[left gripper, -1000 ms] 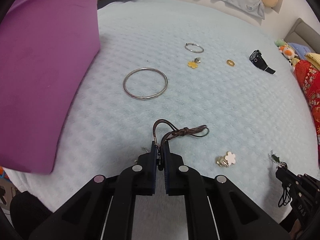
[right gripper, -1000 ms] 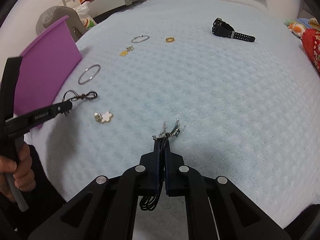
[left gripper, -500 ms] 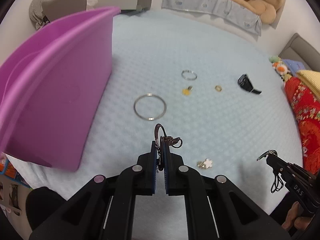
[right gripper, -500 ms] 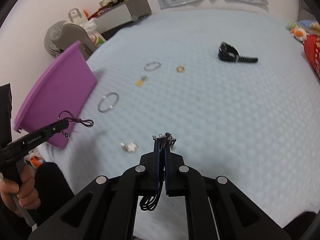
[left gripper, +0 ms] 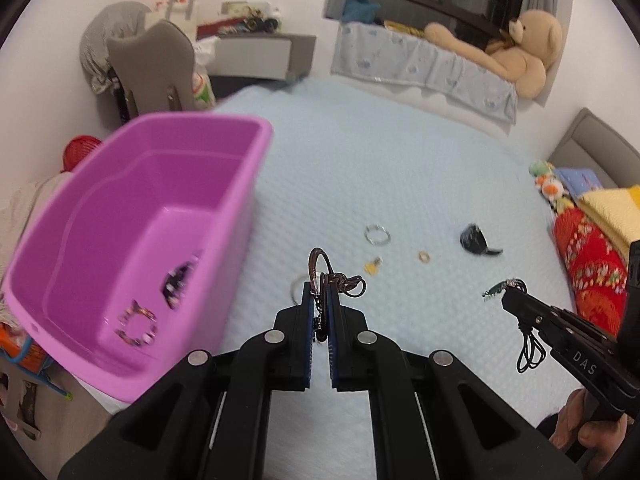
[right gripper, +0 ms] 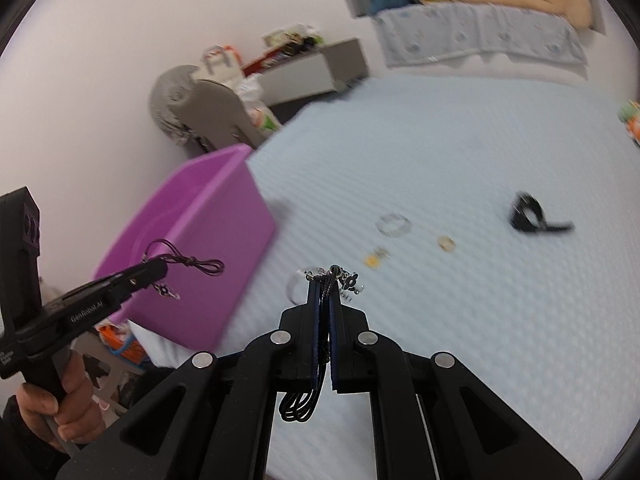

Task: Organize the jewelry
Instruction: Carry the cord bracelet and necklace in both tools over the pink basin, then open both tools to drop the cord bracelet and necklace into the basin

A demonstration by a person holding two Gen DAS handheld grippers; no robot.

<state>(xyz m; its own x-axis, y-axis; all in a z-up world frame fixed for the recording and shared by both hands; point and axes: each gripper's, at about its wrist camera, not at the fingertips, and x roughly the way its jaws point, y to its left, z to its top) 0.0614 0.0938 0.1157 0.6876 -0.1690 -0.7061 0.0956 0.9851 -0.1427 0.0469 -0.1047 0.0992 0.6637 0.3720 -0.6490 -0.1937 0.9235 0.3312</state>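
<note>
My left gripper is shut on a brown cord bracelet and holds it in the air to the right of the purple bin. The same gripper and cord show in the right wrist view. My right gripper is shut on a black cord necklace with silver charms, raised above the bed; it also shows in the left wrist view. On the bed lie a small silver ring, a gold ring, a yellow charm, a large bangle and a black watch.
The bin holds beaded bracelets on its floor. It stands at the left edge of the light blue bed. Red and yellow folded fabric lies at the right. A chair and a cabinet stand beyond the bed.
Both grippers have risen well above the bed with their jewelry. The left view now looks down into the bin, which was seen from the side before.
</note>
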